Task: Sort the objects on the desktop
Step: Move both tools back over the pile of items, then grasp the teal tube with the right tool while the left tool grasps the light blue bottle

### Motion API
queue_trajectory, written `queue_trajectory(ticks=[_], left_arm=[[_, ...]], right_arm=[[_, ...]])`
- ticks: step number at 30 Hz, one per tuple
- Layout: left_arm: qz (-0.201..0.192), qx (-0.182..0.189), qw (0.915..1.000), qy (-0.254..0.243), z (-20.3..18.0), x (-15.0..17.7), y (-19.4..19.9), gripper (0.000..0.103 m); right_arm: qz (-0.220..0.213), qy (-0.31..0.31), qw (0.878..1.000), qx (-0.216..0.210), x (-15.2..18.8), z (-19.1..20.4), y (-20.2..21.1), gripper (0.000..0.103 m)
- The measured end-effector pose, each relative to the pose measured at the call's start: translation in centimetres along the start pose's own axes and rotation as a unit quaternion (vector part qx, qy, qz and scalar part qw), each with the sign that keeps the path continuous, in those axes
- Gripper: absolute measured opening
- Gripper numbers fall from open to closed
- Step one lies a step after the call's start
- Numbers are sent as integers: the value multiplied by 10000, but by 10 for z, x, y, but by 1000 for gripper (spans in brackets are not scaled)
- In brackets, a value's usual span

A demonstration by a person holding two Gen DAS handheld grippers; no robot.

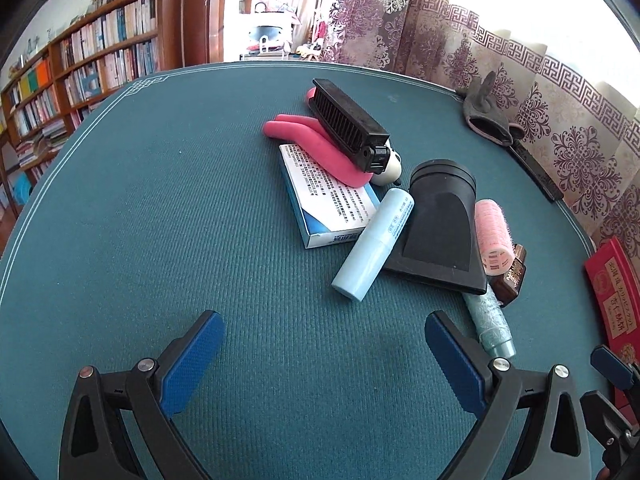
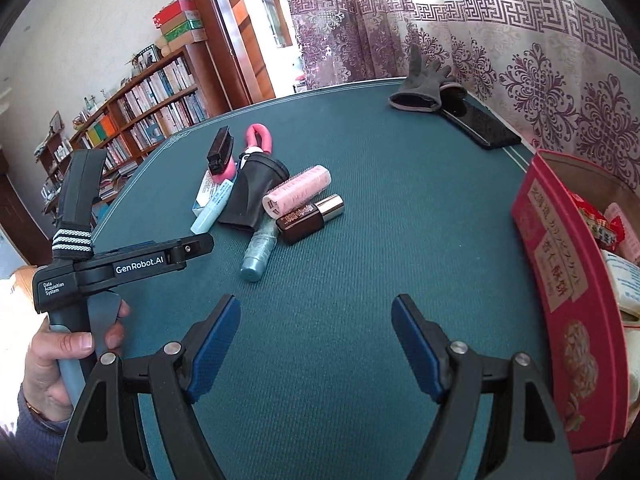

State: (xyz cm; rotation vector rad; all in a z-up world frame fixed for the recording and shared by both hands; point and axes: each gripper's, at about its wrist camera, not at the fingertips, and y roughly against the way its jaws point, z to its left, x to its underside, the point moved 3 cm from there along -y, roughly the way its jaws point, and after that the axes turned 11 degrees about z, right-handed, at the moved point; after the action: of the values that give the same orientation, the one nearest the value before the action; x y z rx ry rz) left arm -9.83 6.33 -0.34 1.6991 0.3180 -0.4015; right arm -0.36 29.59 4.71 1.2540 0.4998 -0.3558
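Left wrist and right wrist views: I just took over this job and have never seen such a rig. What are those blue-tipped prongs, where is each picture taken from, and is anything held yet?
There is no robot arm. A person holds a hand-squeezed gripper in each hand, and each carries a wide-angle camera looking forward along its two fingers.

In the left wrist view the blue pads are the left gripper. In the right wrist view they are the right gripper. There you also see the left one from the side, with the person's hand on its handle.

Both grippers are open and hold nothing. They hover over a green table.

On it lies a pile: a white-blue box, a pale blue tube, a black nozzle, a pink roller, a brown bottle, a teal tube, a black comb and a pink curved piece. Farther off are a grey glove and a red box at the right edge.
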Motion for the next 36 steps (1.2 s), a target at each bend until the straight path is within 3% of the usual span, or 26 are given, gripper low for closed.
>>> queue_trajectory(ticks=[10,20,28,31,36], left_arm=[[-294,-349,9986,253,25,-4,7,102],[-182,-226,9989,369,36,1,5,102],[-188,-199,9989,384,39,2,3,102],[-189,-213,9990,359,39,2,3,102],[-229,-119,9992,303,37,2,5,102]], right_arm=[[245,98,9996,-92,-20,21,-32,79],[424,301,9986,67,-42,42,-60,57],[403,813,9928,782,-48,56,-78,45],[396,880,9918,841,-47,55,-76,24],[394,816,9922,853,-37,42,-65,24]])
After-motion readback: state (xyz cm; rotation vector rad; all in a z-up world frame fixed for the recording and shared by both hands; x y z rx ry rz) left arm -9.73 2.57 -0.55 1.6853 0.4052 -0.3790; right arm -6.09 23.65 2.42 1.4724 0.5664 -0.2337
